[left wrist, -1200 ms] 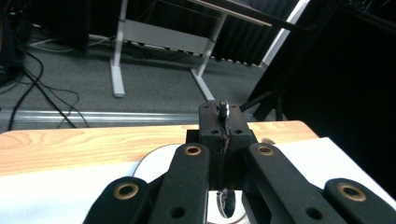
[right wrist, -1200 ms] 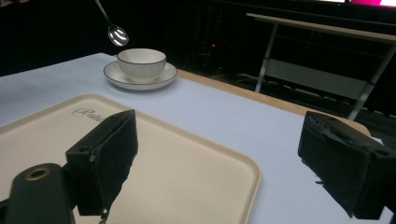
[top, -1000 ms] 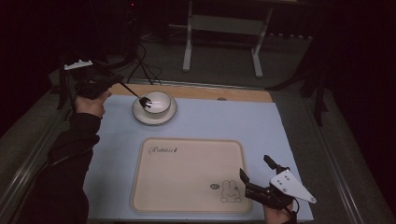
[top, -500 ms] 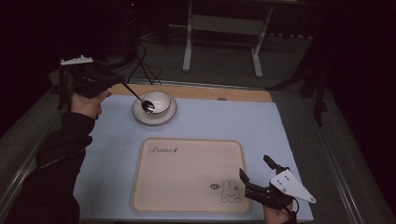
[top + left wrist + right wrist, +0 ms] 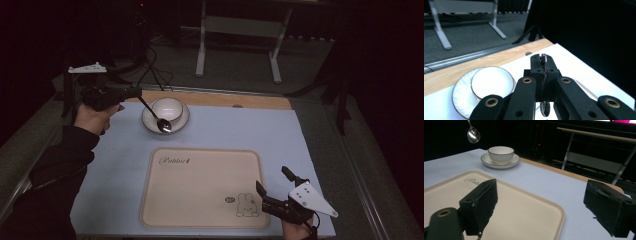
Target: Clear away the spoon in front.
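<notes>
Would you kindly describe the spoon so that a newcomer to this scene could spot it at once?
Start at the pale blue mat covering the table, then go to its far left corner, where a white bowl sits on a saucer. The spoon hangs above them, its handle clamped in the left gripper; it is the only shiny metal item.

The high view looked forward and down on the table (image 5: 310,135) from the person's side. The left gripper view rode close behind its clamped jaws at ten o'clock, facing across the bowl (image 5: 492,81). The right gripper view sat low near five o'clock, facing toward eleven over the tray (image 5: 529,210). All three shared the bowl and saucer (image 5: 148,122).
</notes>
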Demonstrator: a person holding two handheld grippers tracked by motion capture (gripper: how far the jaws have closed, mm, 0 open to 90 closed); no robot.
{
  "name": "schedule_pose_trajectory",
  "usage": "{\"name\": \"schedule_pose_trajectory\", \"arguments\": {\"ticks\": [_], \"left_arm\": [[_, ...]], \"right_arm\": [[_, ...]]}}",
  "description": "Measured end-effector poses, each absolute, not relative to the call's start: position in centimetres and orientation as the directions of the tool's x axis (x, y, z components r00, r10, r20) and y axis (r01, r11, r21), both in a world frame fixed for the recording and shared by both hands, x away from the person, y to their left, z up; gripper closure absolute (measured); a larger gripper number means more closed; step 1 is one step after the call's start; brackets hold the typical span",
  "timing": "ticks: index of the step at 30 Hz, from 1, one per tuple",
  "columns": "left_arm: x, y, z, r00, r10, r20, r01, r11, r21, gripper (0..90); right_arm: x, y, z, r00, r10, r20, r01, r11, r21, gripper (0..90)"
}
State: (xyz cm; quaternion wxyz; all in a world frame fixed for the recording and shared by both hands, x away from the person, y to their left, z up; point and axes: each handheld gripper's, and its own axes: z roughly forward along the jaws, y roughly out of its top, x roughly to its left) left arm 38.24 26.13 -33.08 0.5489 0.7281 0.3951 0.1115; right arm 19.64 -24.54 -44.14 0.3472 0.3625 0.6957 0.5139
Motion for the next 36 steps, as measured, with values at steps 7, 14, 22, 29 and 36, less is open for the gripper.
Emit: {"name": "schedule_pose_trajectory", "arguments": {"ticks": [7,14,22,29,36], "left_arm": [[37.8,25.4,-33.4,0.705,0.651,-0.28,0.465,-0.127,0.876,89.9],[37.3,24.5,-33.6,0.736,0.616,-0.28,0.461,-0.154,0.874,89.9],[36.3,23.2,-34.1,0.8,0.531,-0.279,0.446,-0.216,0.868,89.8],[35.4,22.1,-34.2,0.847,0.453,-0.279,0.425,-0.261,0.867,89.8],[34.6,20.3,-35.0,0.875,0.394,-0.28,0.417,-0.32,0.851,89.8]], "right_arm": [[19.6,-24.6,-44.1,-0.499,0.86,-0.104,0.15,0.204,0.967,12.0],[19.7,-24.6,-44.1,-0.498,0.861,-0.106,0.15,0.205,0.967,12.0],[19.7,-24.6,-44.1,-0.491,0.864,-0.111,0.148,0.208,0.967,11.9],[19.7,-24.6,-44.1,-0.491,0.864,-0.109,0.148,0.206,0.967,11.9],[19.7,-24.5,-44.1,-0.494,0.862,-0.115,0.145,0.212,0.967,11.9]]}}
